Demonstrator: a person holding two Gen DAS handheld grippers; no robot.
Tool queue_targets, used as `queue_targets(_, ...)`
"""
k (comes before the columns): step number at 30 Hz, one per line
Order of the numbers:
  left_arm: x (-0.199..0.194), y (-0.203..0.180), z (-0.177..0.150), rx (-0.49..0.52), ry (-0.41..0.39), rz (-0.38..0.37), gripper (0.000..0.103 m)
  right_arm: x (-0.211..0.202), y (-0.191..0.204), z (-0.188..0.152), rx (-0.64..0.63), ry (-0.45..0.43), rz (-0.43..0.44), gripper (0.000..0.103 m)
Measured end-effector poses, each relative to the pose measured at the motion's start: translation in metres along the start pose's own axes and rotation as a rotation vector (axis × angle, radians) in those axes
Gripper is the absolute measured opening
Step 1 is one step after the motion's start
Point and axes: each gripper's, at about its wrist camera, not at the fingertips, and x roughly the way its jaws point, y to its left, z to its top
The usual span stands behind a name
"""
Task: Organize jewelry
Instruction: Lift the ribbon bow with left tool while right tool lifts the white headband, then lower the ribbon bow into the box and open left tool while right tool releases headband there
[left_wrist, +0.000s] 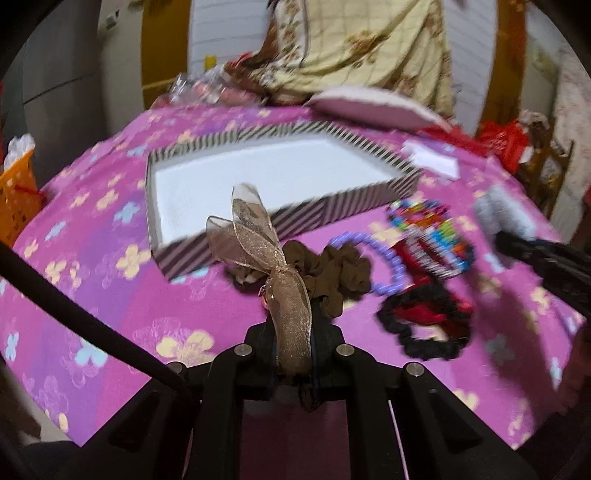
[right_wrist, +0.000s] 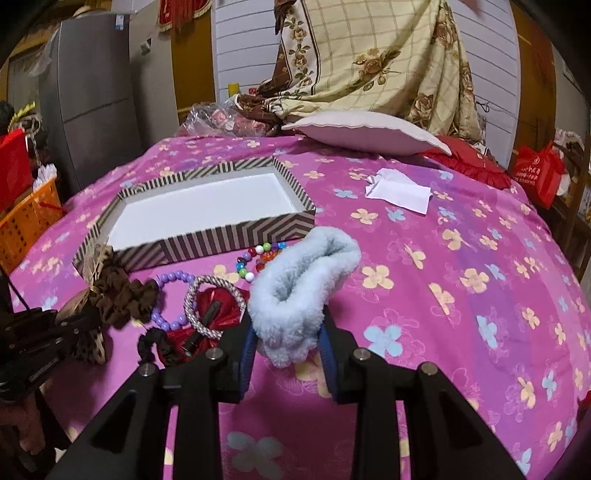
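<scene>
My left gripper (left_wrist: 293, 332) is shut on a sheer gold ribbon bow (left_wrist: 255, 229) tied to a brown scrunchie (left_wrist: 332, 273), lifted just in front of the striped box (left_wrist: 303, 216). The box's white inside is bare. My right gripper (right_wrist: 288, 332) is shut on a fluffy light-blue scrunchie (right_wrist: 306, 273) that stands up between its fingers. On the pink bedspread between them lie a purple bead bracelet (right_wrist: 173, 280), a multicoloured bead bracelet (right_wrist: 258, 258), a striped rope bangle (right_wrist: 192, 295), a red bow clip (right_wrist: 218, 299) and a black scrunchie (right_wrist: 155, 343).
A white folded paper (right_wrist: 399, 192) lies right of the box. At the far end of the bed are a white pillow (right_wrist: 365, 133) and a draped floral blanket (right_wrist: 369, 55). An orange basket (right_wrist: 29, 218) stands at the left, a red bag (right_wrist: 539, 170) at the right.
</scene>
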Motion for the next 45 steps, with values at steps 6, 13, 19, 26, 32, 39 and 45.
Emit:
queue_targets(6, -0.035, -0.002, 0.021, 0.012, -0.104, -0.049, 0.000, -0.006, -0.003, 0.002, 0.016, -0.019, 0.008, 0.031)
queue_targets(13, -0.047, 0.017, 0.081, -0.041, -0.179, -0.044, 0.004, -0.012, -0.006, 0.011, 0.043, -0.054, 0.018, 0.031)
queue_targets(19, -0.004, 0.043, 0.115, -0.089, -0.176, 0.010, 0.008, -0.005, -0.001, 0.031, 0.011, -0.094, 0.038, 0.031)
queue_targets(26, 0.054, 0.084, 0.110, -0.227, -0.049, 0.066, 0.008, 0.031, 0.021, 0.064, -0.045, -0.109, 0.096, 0.031)
queue_targets(32, 0.072, 0.089, 0.107, -0.252, 0.018, 0.077, 0.008, 0.076, 0.045, 0.090, -0.081, -0.074, 0.120, 0.031)
queue_targets(39, 0.084, 0.097, 0.099, -0.284, 0.101, 0.136, 0.008, 0.139, 0.039, 0.101, -0.062, 0.069, 0.113, 0.031)
queue_targets(45, 0.084, 0.094, 0.098, -0.274, 0.099, 0.168, 0.020, 0.145, 0.040, 0.092, -0.084, 0.097, 0.137, 0.043)
